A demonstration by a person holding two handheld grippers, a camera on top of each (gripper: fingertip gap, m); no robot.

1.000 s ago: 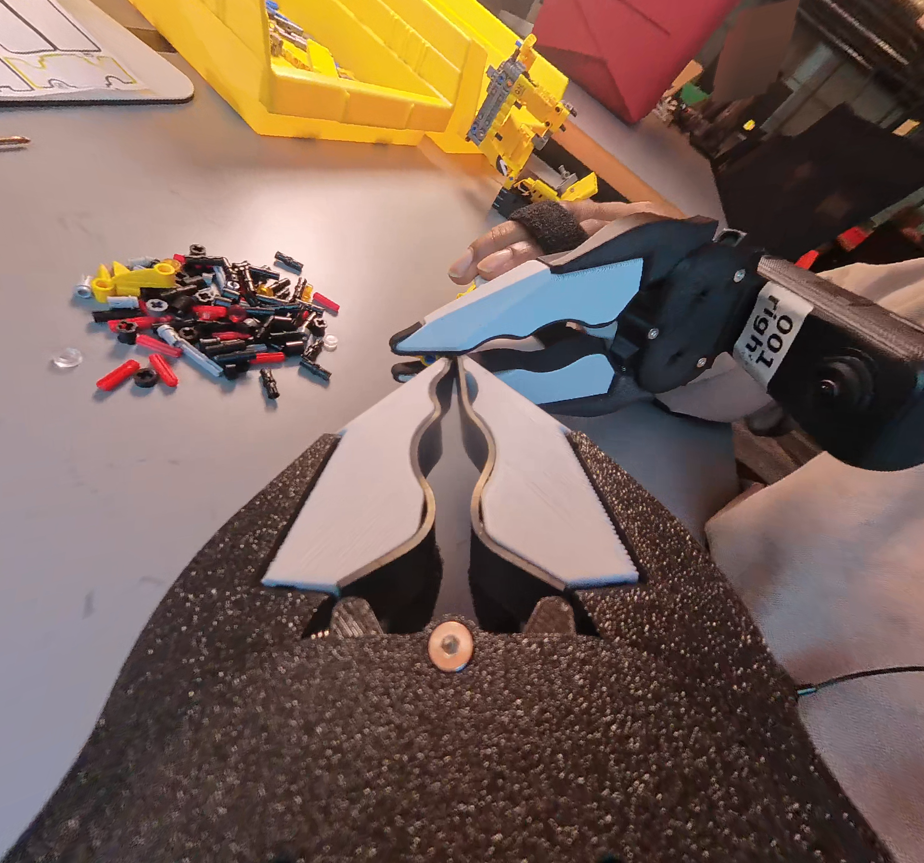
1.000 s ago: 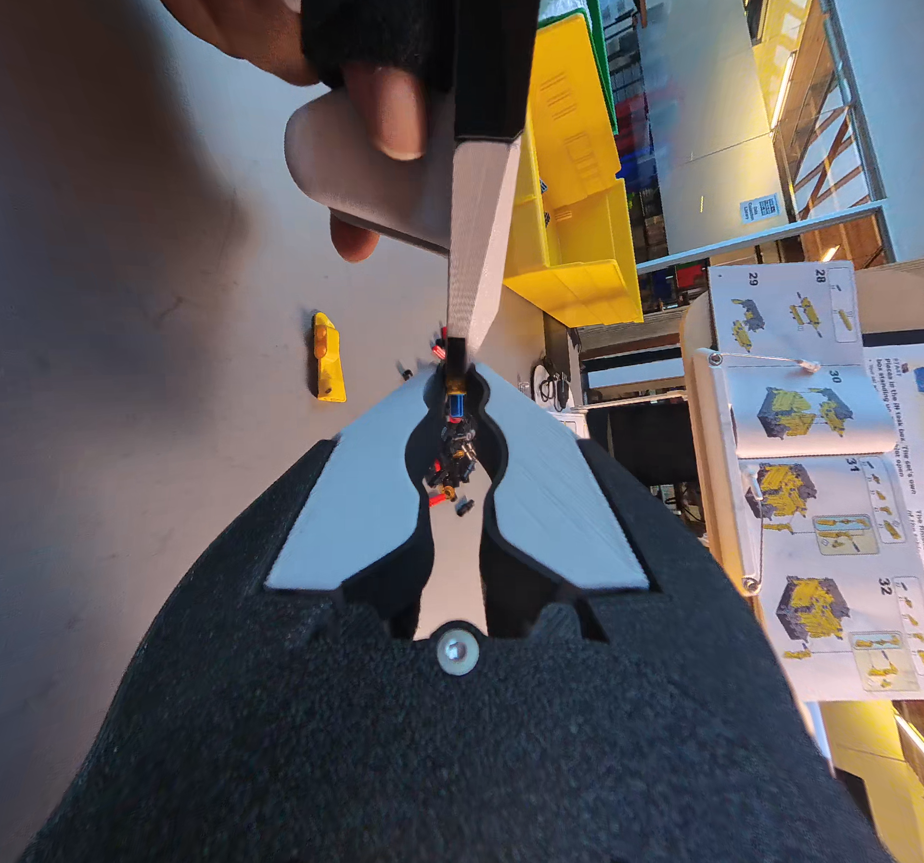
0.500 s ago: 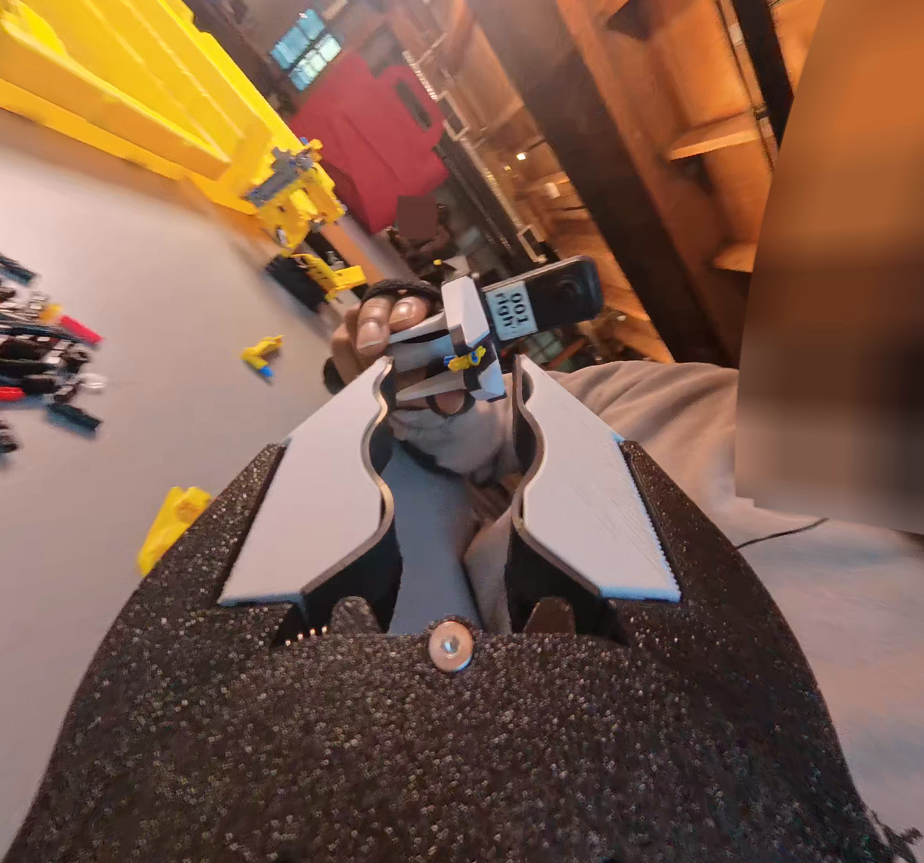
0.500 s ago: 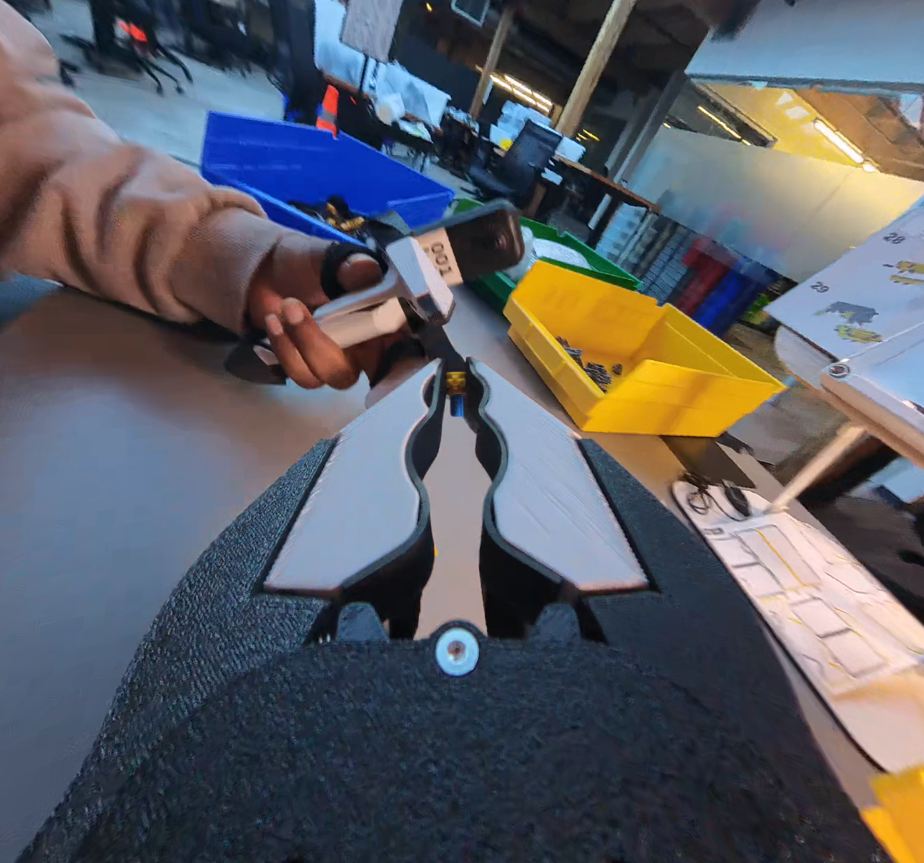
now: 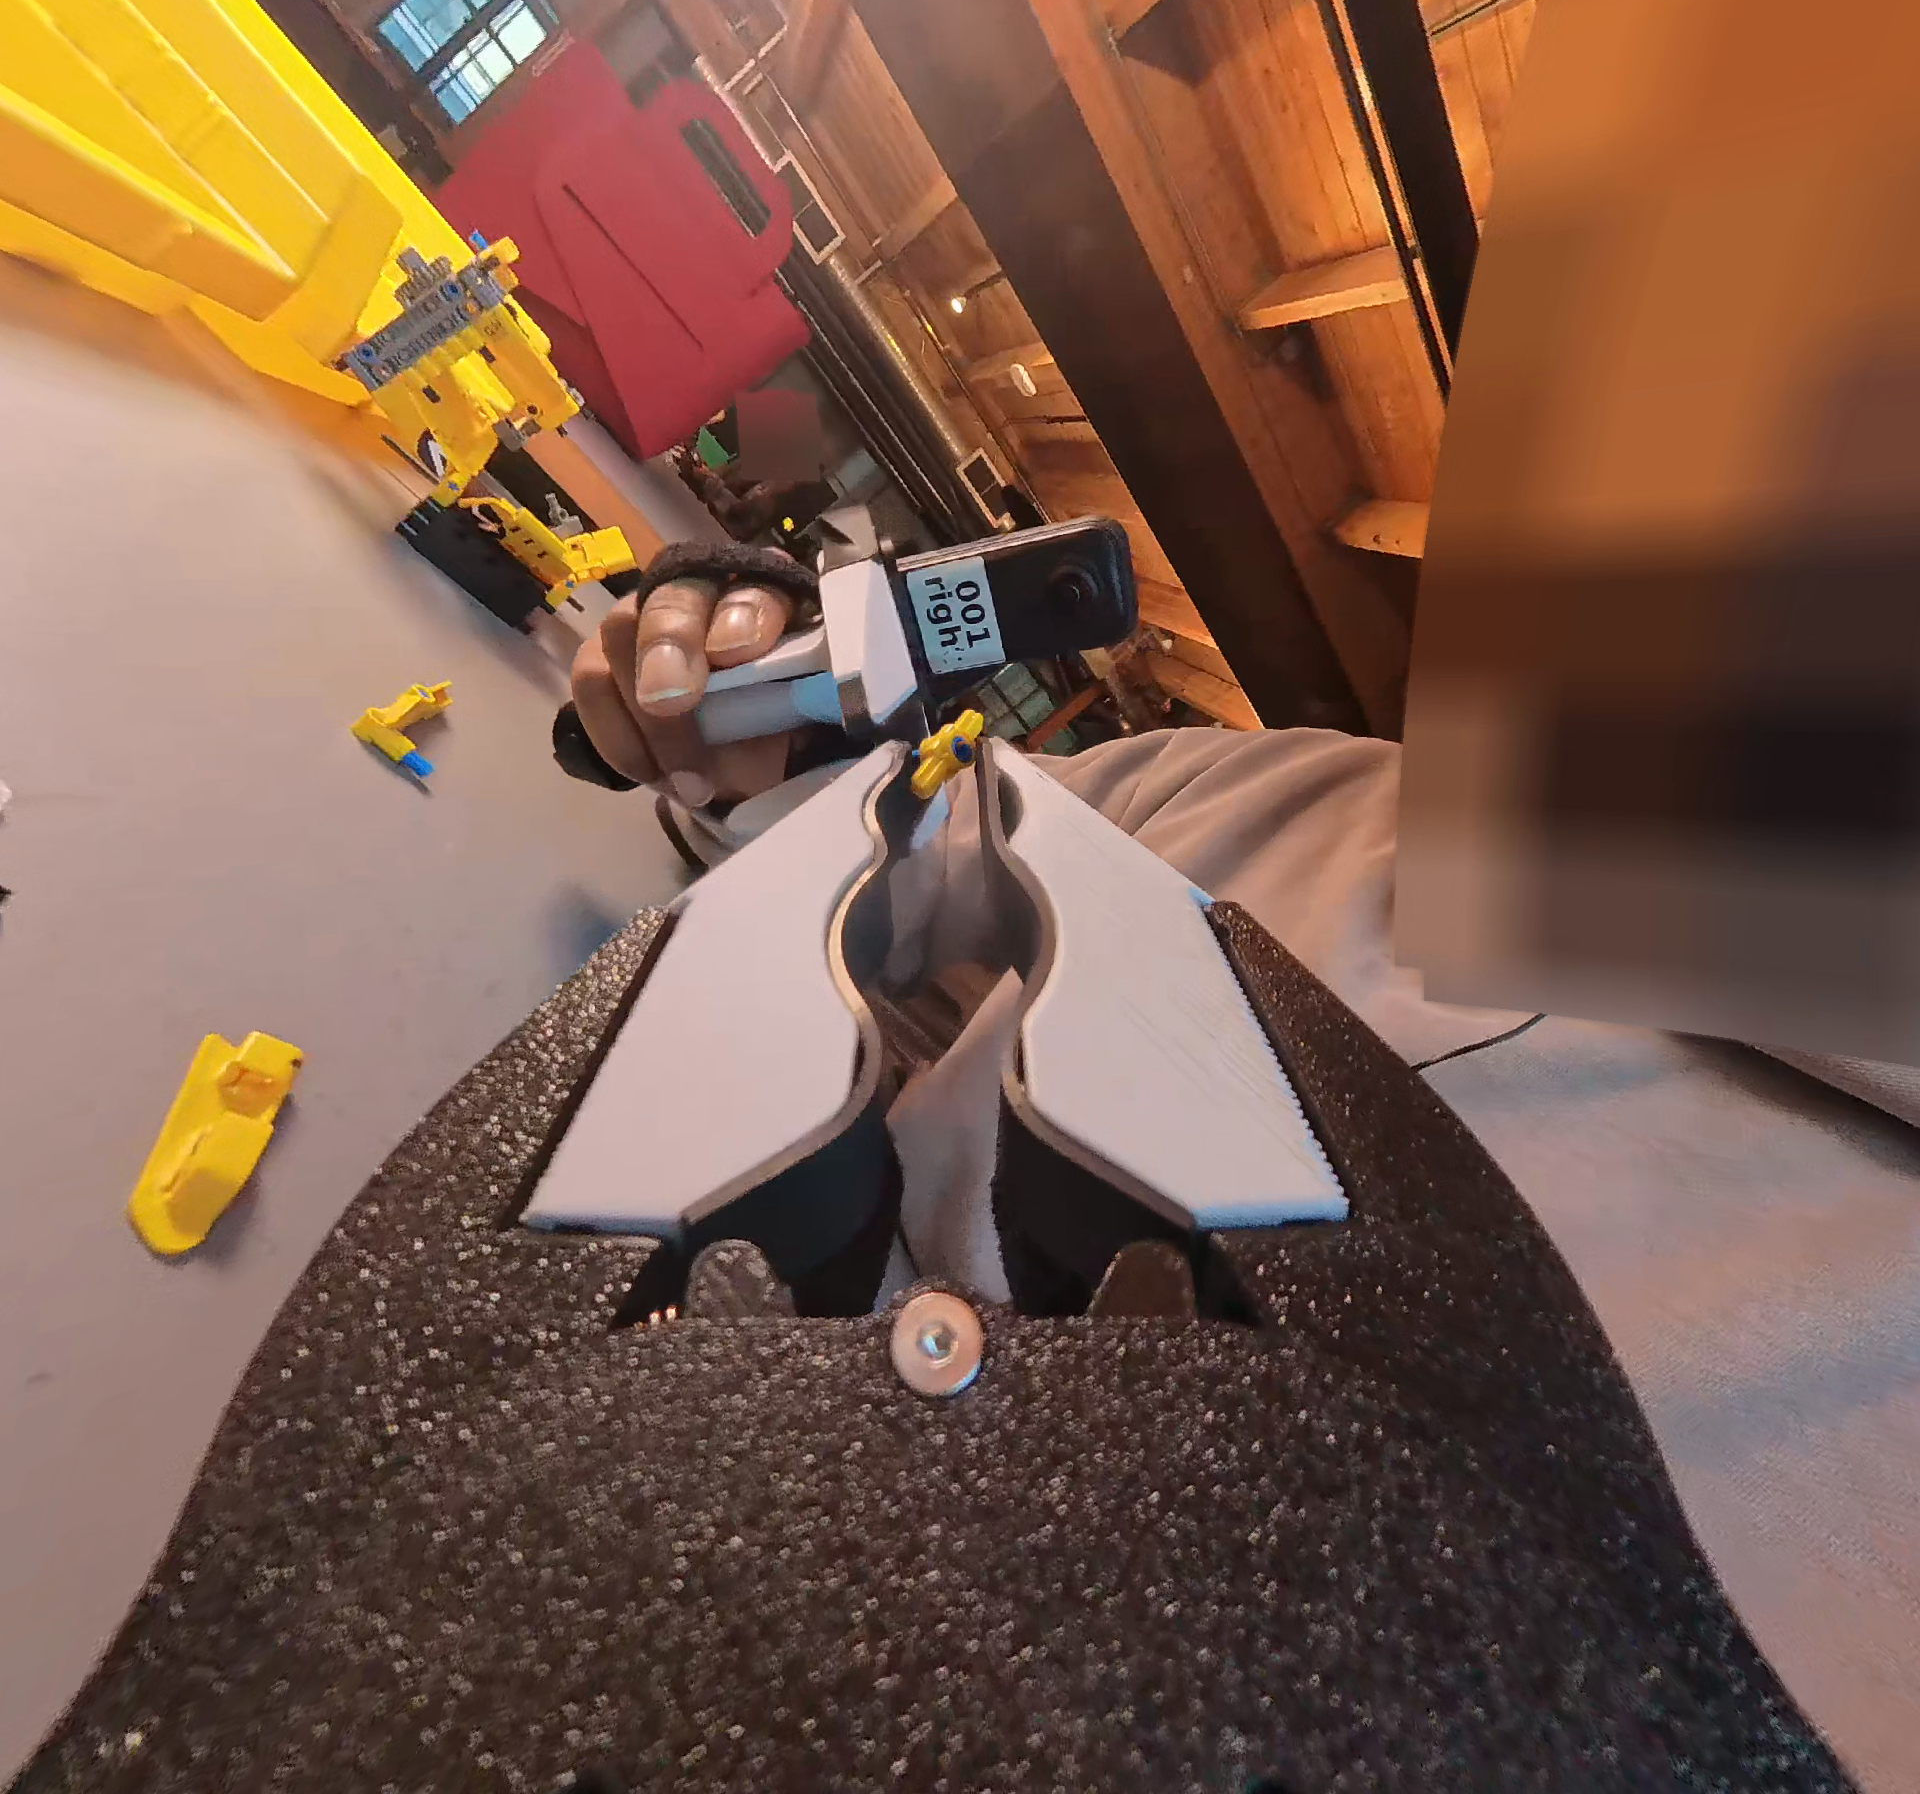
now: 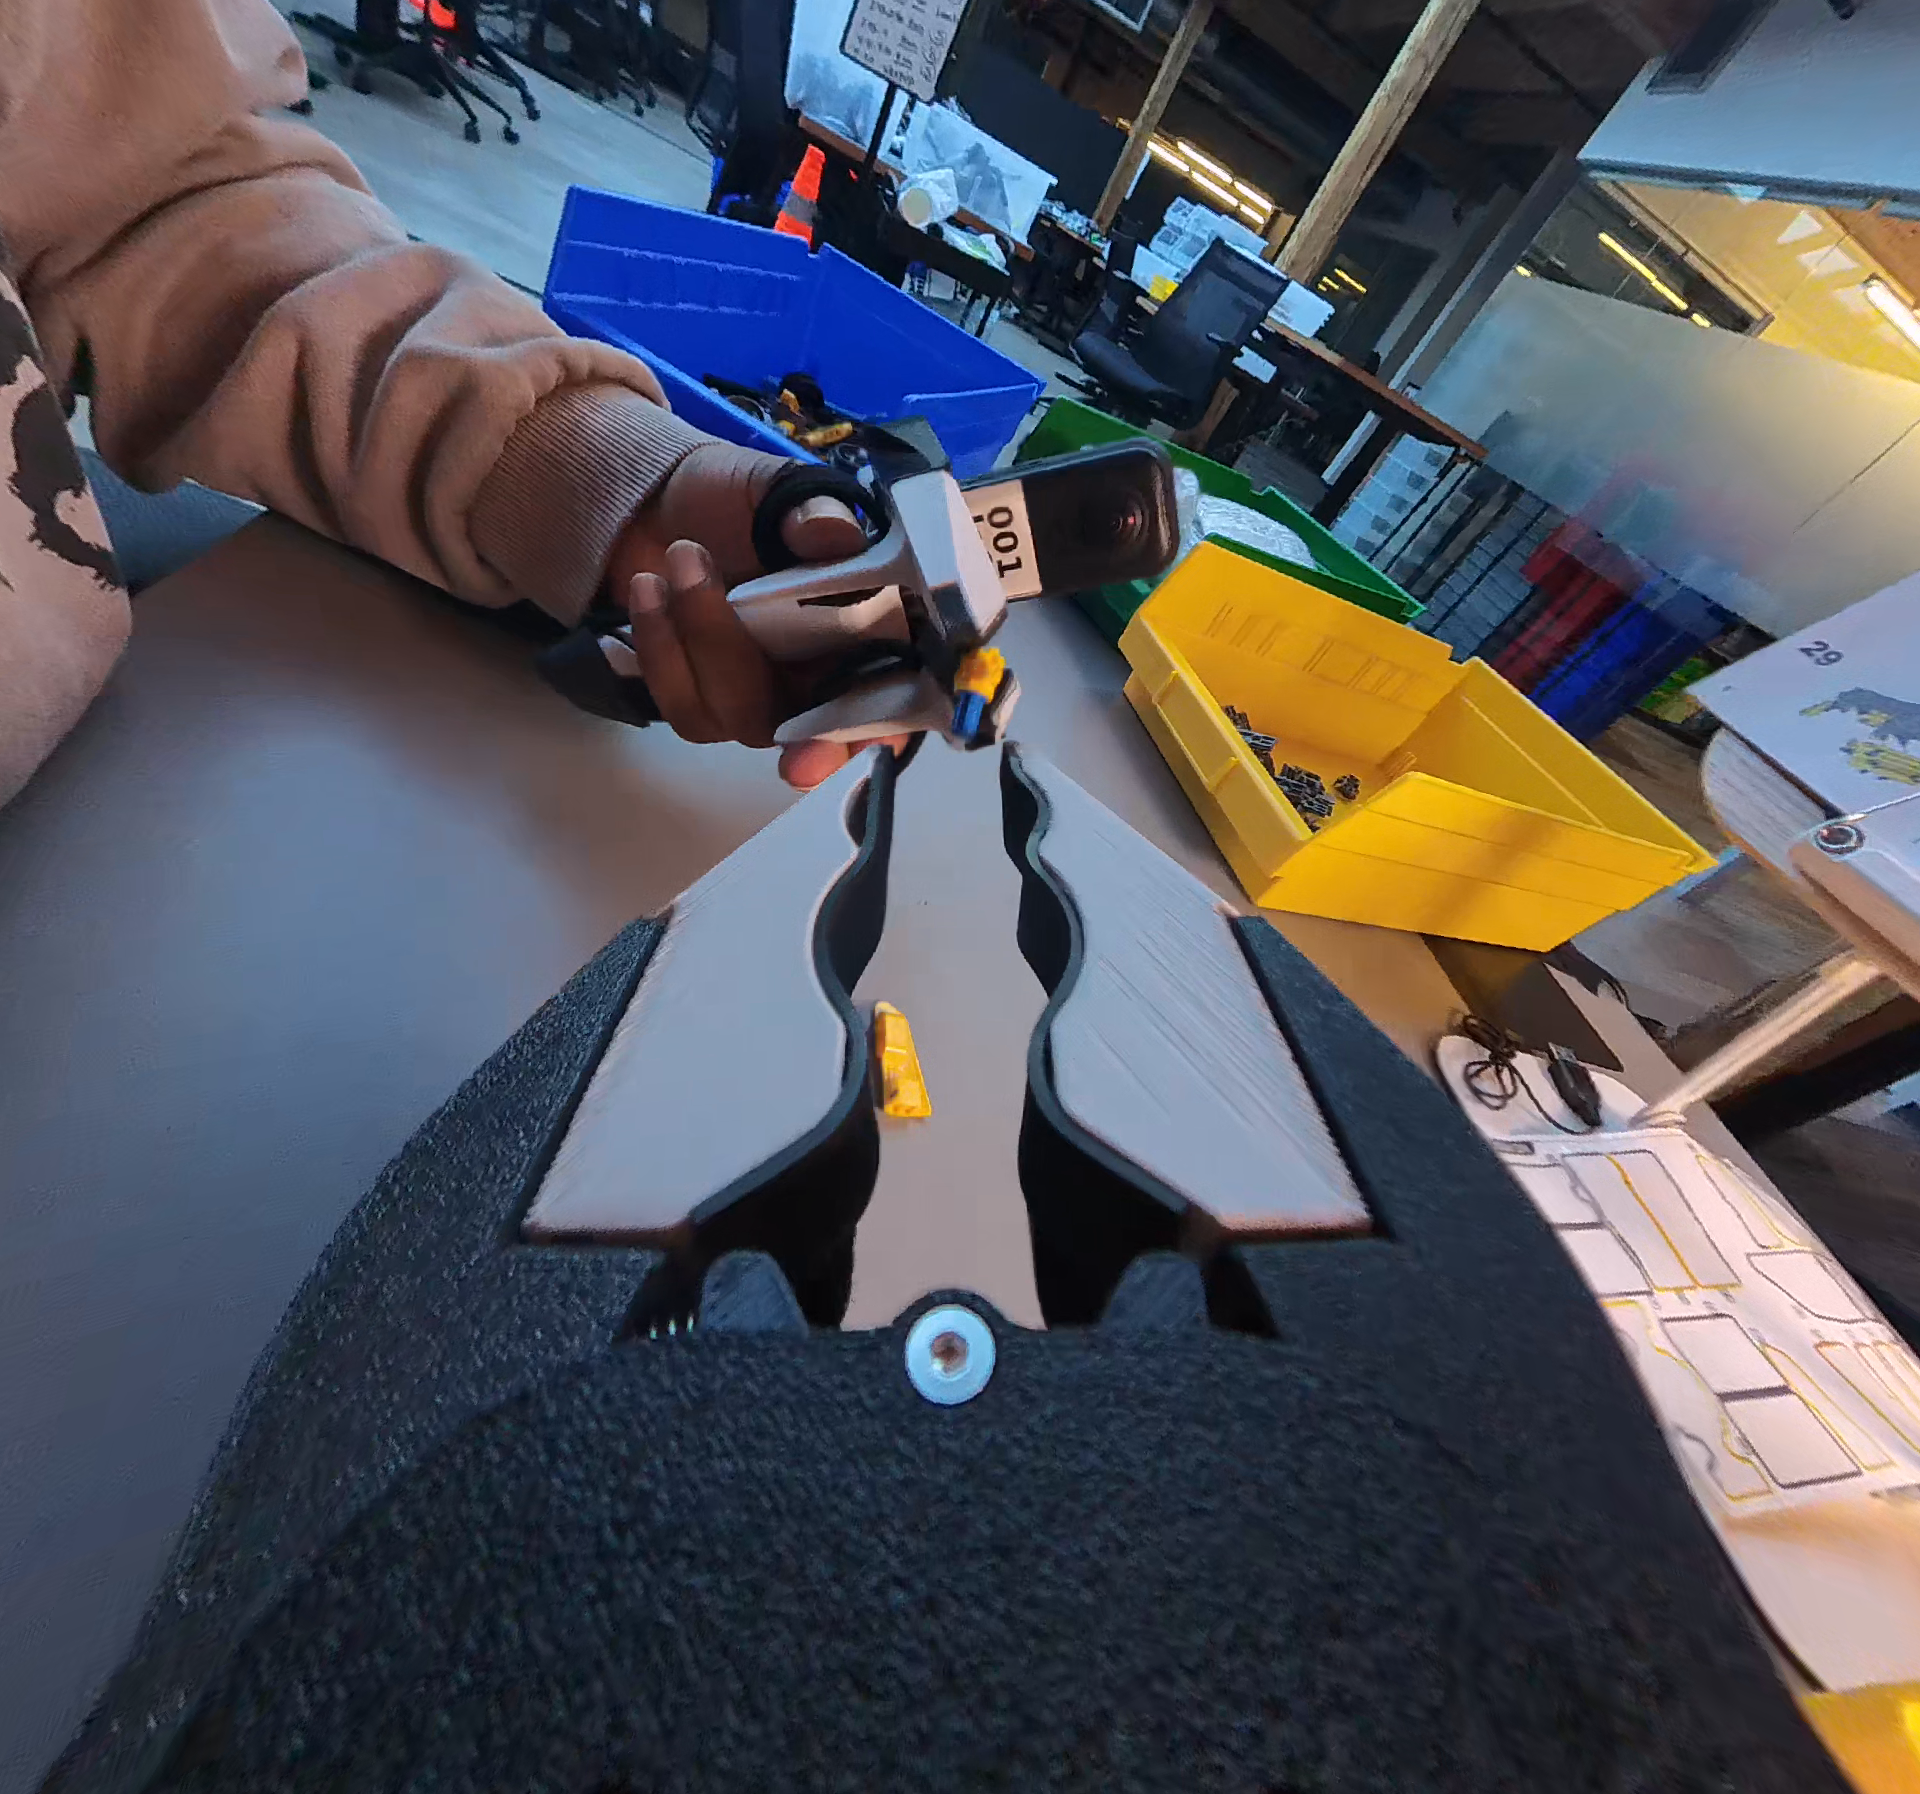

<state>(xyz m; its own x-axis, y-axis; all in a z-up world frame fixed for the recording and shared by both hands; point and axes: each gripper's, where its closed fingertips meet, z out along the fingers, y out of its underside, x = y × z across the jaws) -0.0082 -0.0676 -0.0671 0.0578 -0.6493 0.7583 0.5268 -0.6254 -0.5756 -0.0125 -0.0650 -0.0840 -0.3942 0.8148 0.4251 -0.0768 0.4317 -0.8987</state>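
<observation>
A small yellow piece with a blue pin sits between the fingertips of my left gripper, which is shut on it and holds it above the grey table. In the right wrist view the same piece shows clamped between the left gripper's two fingers, held by a hand. My right gripper is open. Its tips stand just short of the piece, with nothing between the pads.
A yellow part, a small yellow and blue assembly and a yellow model lie on the table by yellow bins. A yellow bin with dark parts, a blue bin, a green bin, a paper sheet and an open booklet stand to the right. Left and right tips are no more than a few centimetres apart.
Half a second ago my right gripper held the yellow piece and my left was wide open around it. Now the left has shut on the piece and the right has opened and let go.
</observation>
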